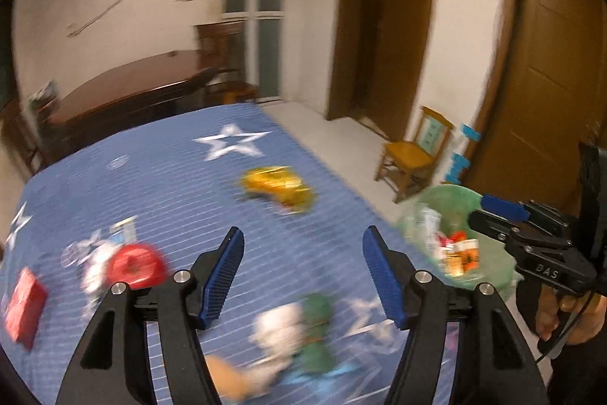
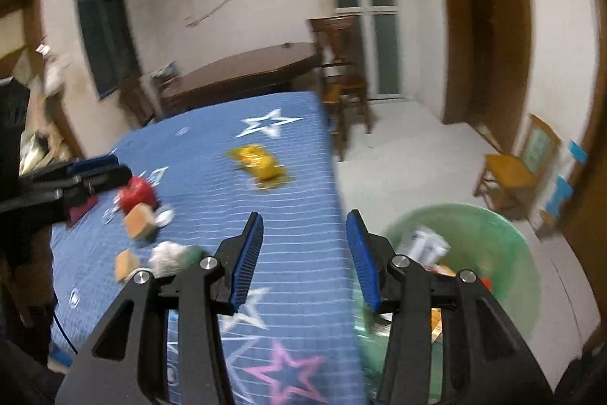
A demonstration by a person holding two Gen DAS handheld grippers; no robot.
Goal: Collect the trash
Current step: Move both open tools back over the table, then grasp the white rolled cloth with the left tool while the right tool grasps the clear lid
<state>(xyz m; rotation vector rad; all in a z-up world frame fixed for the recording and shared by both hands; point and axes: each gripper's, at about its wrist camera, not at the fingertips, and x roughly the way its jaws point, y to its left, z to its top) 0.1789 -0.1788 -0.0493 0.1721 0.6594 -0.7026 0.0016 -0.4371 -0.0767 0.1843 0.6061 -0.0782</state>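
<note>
Seen from the left hand-held gripper [image 1: 302, 234]: jaws apart, nothing between them. Seen from the right hand-held gripper [image 2: 305, 217]: jaws apart too, a bit less wide, and empty.

Closest in, at 6 o'clock under the left jaws: a crumpled white and green wad [image 1: 299, 333] on the table [image 1: 182, 177], with its blue star cloth. Too blurry to tell which way its long side runs. Off at 9 o'clock: a round red thing [image 1: 134, 266], then a flat red box [image 1: 24, 306] near the table's edge.

At 3 o'clock, just past the table's edge: the green bin [image 1: 451, 192], with trash in it already. Hangs right by the right hand-held gripper, at about 4 o'clock from its jaws.

Farther out, at 12 o'clock from the left jaws and 11 o'clock from the right ones: a yellow wrapper [image 1: 279, 186], well apart from both. Lies with its long side running from 10 o'clock to 4 o'clock.

Most likely next: the wad, and for the left side, being far nearer to it. Needs a dip down toward 6 o'clock, then a swing over to 3 o'clock for the bin.
</note>
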